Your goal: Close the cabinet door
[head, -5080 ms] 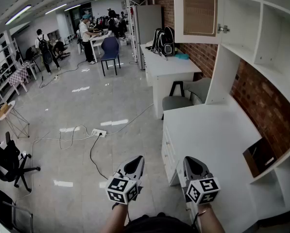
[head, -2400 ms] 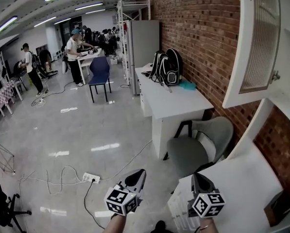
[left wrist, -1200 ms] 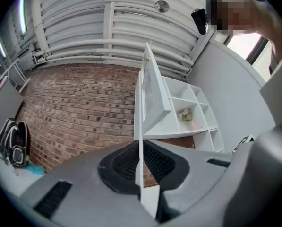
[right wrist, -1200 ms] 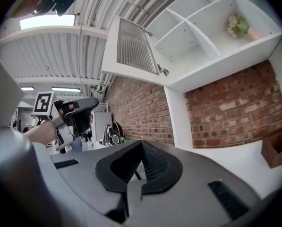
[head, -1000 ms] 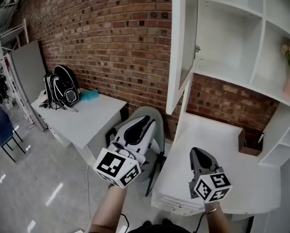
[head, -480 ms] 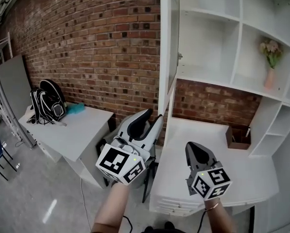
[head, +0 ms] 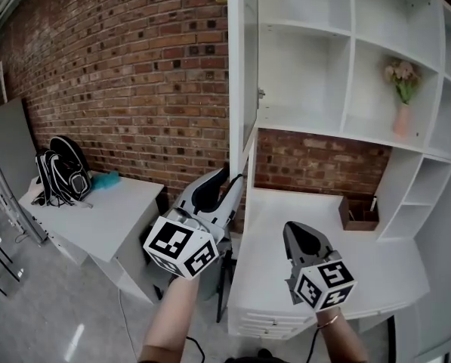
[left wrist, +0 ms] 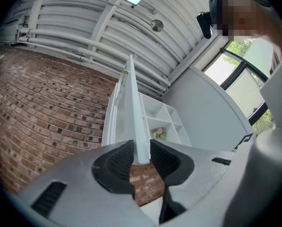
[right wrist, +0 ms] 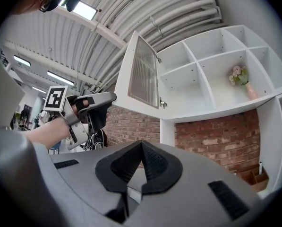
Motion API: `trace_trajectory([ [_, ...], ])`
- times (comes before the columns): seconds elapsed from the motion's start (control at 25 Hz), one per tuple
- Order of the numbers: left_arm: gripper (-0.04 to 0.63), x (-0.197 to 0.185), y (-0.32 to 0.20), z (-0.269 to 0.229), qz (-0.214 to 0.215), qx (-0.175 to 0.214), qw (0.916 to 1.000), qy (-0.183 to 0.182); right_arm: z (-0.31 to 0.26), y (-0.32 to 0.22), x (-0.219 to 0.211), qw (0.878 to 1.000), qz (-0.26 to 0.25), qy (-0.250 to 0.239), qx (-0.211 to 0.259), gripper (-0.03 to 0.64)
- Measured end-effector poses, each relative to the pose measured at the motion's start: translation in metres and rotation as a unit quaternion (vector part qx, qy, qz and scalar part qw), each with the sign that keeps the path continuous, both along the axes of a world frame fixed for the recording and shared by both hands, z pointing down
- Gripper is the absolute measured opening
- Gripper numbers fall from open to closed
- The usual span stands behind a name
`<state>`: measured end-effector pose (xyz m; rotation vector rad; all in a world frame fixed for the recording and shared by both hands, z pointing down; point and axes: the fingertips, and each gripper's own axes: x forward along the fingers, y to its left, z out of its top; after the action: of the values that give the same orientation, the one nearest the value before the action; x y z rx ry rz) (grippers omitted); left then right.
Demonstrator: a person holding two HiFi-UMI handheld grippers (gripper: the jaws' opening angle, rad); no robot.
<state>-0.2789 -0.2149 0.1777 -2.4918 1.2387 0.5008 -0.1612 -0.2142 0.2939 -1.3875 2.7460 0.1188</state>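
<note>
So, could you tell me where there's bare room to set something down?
The white desk is bare from the right gripper back to the brown box. Both shelf compartments left of the flower vase are empty. Crowded by the cabinet door, its edge between the fingers of the left gripper.

Cabinet door (head: 236,66) runs off the head view's top edge.

Left tongs (head: 227,175) and right tongs (head: 291,230) — grey, black-padded, marker-cubed.
</note>
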Motion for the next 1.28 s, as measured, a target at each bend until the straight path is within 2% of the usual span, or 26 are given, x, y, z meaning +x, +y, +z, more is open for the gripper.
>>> trace_trajectory([
  [0.32,0.103,0.018,-0.001,-0.003,0.002,0.004,1.0000,-0.005,-0.002,0.000,0.019,1.000,0.018,-0.001,0.005,0.001],
  [1.0,0.104,0.112,-0.012,-0.003,0.008,0.001,0.9989,-0.046,0.007,-0.007,0.084,0.998,0.068,-0.002,-0.007,0.001],
  [1.28,0.104,0.141,-0.022,-0.001,0.008,-0.003,0.9989,-0.047,0.007,-0.006,0.108,0.997,0.082,0.002,-0.005,0.000],
])
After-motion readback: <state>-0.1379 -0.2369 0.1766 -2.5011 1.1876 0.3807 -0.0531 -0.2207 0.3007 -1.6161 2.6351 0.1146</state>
